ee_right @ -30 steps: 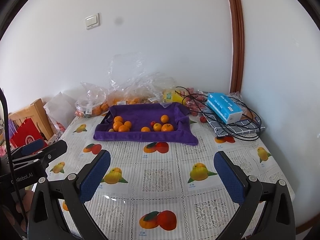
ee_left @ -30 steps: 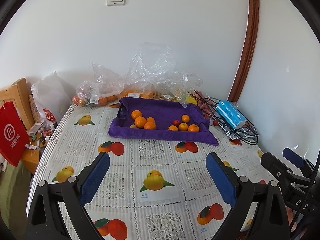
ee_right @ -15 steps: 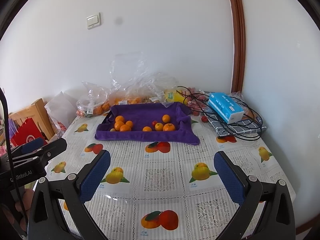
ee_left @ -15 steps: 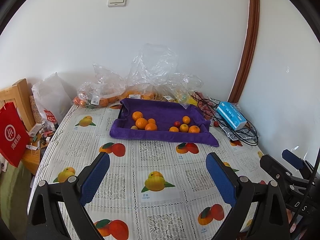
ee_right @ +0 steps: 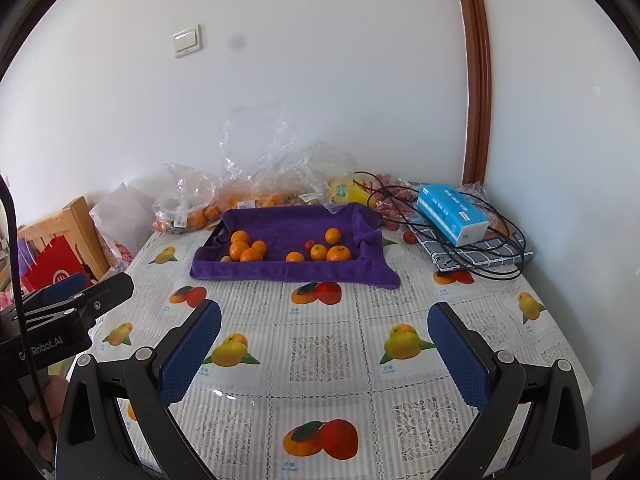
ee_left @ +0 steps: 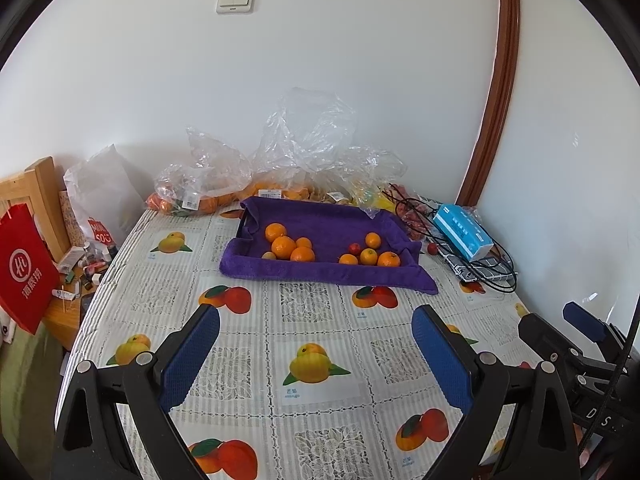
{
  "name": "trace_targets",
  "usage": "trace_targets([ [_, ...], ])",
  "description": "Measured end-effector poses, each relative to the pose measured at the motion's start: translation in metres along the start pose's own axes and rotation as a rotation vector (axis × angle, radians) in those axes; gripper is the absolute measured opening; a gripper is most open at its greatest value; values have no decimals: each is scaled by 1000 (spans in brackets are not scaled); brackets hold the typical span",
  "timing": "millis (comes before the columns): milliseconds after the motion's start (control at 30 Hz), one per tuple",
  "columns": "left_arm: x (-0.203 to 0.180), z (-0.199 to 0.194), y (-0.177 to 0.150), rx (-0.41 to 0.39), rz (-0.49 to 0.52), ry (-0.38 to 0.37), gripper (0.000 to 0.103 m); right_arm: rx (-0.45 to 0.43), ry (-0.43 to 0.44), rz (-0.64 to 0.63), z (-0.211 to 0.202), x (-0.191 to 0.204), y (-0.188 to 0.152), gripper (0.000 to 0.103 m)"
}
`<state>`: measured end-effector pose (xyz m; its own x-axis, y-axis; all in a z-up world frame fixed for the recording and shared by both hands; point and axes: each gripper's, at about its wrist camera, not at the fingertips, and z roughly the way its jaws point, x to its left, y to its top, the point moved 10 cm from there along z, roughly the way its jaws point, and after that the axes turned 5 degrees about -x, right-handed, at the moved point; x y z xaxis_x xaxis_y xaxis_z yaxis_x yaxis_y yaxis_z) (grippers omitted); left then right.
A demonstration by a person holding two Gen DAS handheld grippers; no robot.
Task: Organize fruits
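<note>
A purple cloth-lined tray point(ee_left: 320, 272) point(ee_right: 292, 270) lies at the far middle of the table. In it a cluster of oranges point(ee_left: 285, 247) point(ee_right: 244, 250) lies at the left. More oranges point(ee_left: 368, 257) point(ee_right: 320, 252) and a small red fruit point(ee_left: 354, 248) point(ee_right: 309, 245) lie at the right. My left gripper point(ee_left: 316, 344) is open and empty, well short of the tray. My right gripper point(ee_right: 324, 340) is open and empty, also short of the tray. Each gripper shows at the other view's edge.
Clear plastic bags of oranges point(ee_left: 208, 196) point(ee_right: 188, 212) sit behind the tray by the wall. A blue tissue box point(ee_left: 462, 232) point(ee_right: 452, 214) with black cables lies at the right. A loose red fruit point(ee_right: 408, 236) lies beside it. A red bag point(ee_left: 24, 268) hangs past the left table edge.
Both grippers have drawn back a little and risen, so the tray looks slightly farther away. Jaws stay open; nothing was taken hold of.
</note>
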<state>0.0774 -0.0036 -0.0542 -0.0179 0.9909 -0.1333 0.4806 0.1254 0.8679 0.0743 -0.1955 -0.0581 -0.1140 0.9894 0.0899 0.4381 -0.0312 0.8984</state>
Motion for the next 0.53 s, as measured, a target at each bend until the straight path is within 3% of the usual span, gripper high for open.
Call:
trace_targets([
  [533, 0, 0, 0, -5, 1, 2, 97, -15, 0, 7, -4, 3, 2, 102],
])
